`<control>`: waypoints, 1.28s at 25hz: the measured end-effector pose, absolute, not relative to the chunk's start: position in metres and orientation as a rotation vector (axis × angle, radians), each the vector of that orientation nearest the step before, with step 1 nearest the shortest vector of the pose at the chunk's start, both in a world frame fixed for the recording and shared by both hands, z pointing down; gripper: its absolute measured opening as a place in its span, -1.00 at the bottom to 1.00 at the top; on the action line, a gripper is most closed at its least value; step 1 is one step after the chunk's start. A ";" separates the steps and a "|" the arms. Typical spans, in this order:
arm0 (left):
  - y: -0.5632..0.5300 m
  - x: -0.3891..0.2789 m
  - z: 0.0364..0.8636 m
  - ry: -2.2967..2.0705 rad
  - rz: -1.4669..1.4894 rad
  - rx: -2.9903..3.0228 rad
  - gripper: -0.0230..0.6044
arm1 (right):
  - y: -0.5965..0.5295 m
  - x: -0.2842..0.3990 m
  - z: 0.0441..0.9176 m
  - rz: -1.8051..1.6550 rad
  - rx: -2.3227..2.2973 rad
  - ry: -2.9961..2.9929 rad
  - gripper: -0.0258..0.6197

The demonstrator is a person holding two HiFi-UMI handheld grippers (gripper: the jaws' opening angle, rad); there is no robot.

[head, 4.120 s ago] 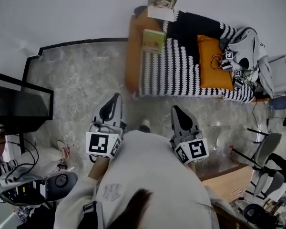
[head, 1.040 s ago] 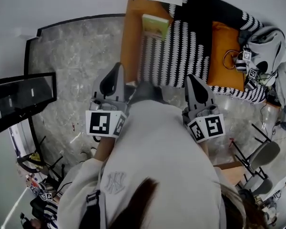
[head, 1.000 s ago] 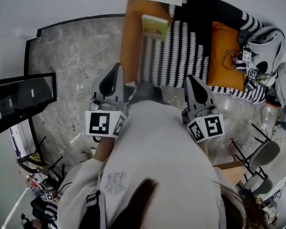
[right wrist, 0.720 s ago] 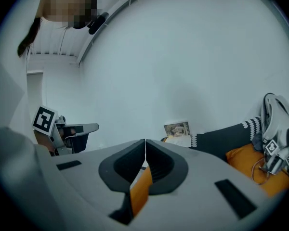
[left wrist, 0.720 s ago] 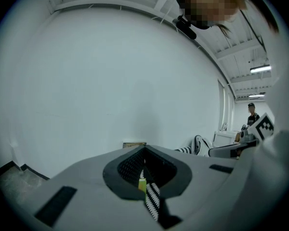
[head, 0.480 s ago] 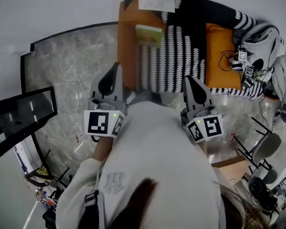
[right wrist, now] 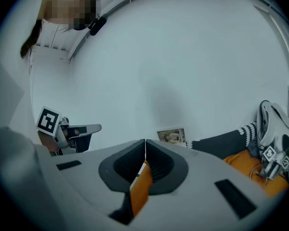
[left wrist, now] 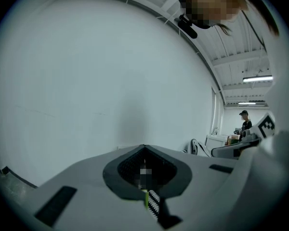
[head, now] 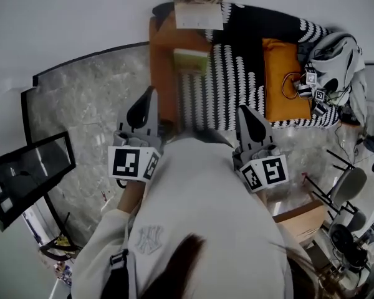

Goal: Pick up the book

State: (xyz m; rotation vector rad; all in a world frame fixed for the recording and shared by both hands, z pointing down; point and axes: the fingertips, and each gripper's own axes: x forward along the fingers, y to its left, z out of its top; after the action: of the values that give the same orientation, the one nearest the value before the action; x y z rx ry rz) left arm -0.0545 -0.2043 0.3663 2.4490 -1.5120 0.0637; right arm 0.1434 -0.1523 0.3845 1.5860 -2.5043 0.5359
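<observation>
A green book lies on the black-and-white striped blanket near the left end of an orange sofa. In the head view my left gripper is shut and points at the sofa's left end, short of the book. My right gripper is also shut, its tip at the blanket's near edge, right of the book. In the left gripper view the jaws meet with nothing held; a green sliver of the book shows below them. The right gripper view shows shut, empty jaws.
A picture card leans on the white wall above the book. An orange cushion and a grey-white bag lie on the sofa's right. A dark glass table stands at the left; chairs and a wooden box at the right.
Both grippers have moved forward toward the sofa, still shut. The sofa and book now sit closer in front of the tips, and the dark table has slid back to the left.
</observation>
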 end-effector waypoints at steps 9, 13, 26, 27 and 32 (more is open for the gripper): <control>-0.211 -0.054 0.368 -1.578 0.041 2.385 -0.90 | -0.173 0.144 0.386 0.544 1.475 -2.555 -0.85; -0.212 -0.052 0.365 -1.625 0.047 2.364 -0.90 | -0.183 0.143 0.386 0.546 1.401 -2.629 -0.85; -0.232 -0.068 0.359 -1.783 0.089 2.288 -0.90 | -0.247 0.137 0.442 0.263 1.047 -2.519 -0.33; -0.235 -0.068 0.359 -1.790 0.093 2.285 -0.90 | -0.253 0.137 0.451 0.238 1.005 -2.495 -0.31; -0.258 -0.064 0.360 -1.811 0.112 2.246 -0.90 | -0.288 0.137 0.491 0.232 0.862 -2.439 -0.18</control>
State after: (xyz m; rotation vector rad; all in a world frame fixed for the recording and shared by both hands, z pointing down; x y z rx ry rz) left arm -0.0643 -0.2580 0.3600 2.2456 -1.8113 0.1125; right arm 0.1366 -0.2876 0.4910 0.8625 -2.4386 0.2321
